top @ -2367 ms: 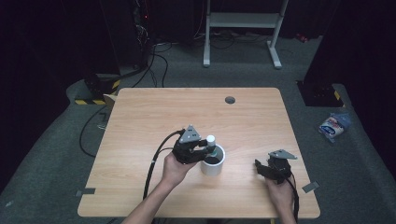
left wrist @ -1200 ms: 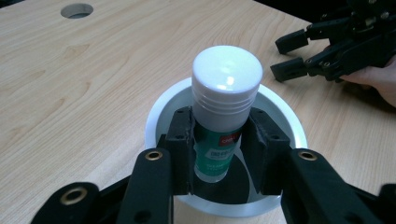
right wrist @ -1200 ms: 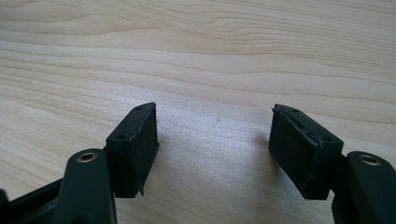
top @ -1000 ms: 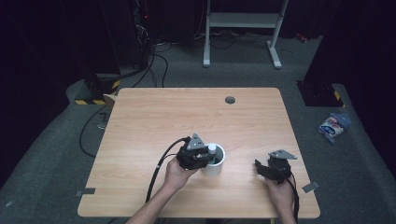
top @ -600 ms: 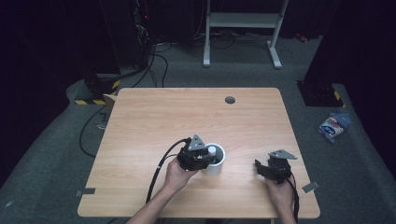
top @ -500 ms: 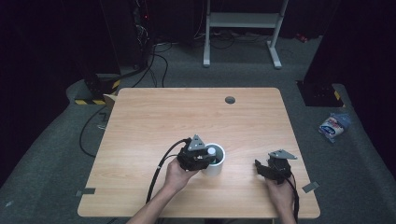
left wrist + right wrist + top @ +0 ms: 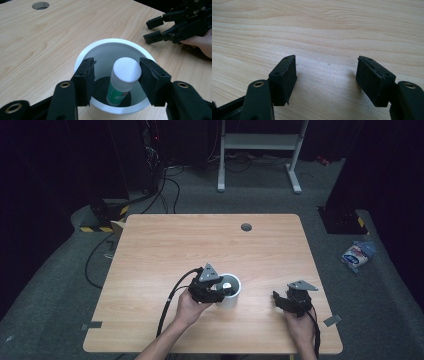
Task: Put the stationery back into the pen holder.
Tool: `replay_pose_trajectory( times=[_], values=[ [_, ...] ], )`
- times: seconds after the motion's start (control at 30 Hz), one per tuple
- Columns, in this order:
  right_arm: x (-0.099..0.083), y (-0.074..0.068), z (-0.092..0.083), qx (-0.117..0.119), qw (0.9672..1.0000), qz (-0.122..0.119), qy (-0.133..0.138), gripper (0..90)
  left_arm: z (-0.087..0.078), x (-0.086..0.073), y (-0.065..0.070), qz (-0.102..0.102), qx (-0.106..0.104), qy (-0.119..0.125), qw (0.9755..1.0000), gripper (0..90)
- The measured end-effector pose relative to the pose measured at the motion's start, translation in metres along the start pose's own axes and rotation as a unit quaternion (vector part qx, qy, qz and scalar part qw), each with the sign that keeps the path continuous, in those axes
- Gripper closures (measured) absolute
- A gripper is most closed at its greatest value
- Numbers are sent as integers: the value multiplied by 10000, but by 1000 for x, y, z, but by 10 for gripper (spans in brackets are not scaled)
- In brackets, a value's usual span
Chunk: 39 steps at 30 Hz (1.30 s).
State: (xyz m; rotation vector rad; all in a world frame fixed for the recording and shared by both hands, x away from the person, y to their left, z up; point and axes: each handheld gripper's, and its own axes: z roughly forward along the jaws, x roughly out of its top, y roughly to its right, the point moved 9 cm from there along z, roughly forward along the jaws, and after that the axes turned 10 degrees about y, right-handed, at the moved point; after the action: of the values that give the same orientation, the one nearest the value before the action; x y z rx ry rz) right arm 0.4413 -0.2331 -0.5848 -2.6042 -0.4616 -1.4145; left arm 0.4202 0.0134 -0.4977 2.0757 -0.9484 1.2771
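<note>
A white cup (image 7: 234, 296) stands on the wooden table (image 7: 210, 245), near its front edge. Inside the cup (image 7: 110, 42) a glue stick (image 7: 122, 80) with a white cap and a green label leans, its foot on the dark bottom. My left gripper (image 7: 117, 62) hovers over the rim; its jaws have just been opening and now stand apart on either side of the stick without pressing it. In the high view the left gripper (image 7: 220, 292) is at the cup's left side. My right gripper (image 7: 279, 297) rests open to the right, with bare wood between its jaws (image 7: 327, 62).
A round cable hole (image 7: 246, 227) sits near the table's far edge. The right gripper (image 7: 156, 30) lies close to the cup's right side. Cables trail off the left gripper toward the front. A white stand (image 7: 260, 150) and a packet (image 7: 356, 255) are on the floor.
The left gripper's jaws have spread apart and let go of the glue stick, which now sits lower inside the cup. The right gripper has not moved.
</note>
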Motion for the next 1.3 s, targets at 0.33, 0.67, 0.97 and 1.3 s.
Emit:
replay_pose_trajectory(
  times=[0.33, 0.67, 0.97, 1.3],
  values=[
    [0, 0, 0, 0, 10000, 1, 1, 326, -4, 2, -1, 9, 7, 40, 10000, 423],
    [0, 0, 0, 1, 10000, 2, 0, 326, -8, 4, -3, 64, 20, 68, 10000, 382],
    [0, 0, 0, 0, 10000, 1, 0, 326, -14, 6, -7, -32, -2, 112, 9999, 364],
    [0, 0, 0, 1, 10000, 2, 0, 326, -25, 11, -13, -128, 65, 300, 9994, 363]
  ],
)
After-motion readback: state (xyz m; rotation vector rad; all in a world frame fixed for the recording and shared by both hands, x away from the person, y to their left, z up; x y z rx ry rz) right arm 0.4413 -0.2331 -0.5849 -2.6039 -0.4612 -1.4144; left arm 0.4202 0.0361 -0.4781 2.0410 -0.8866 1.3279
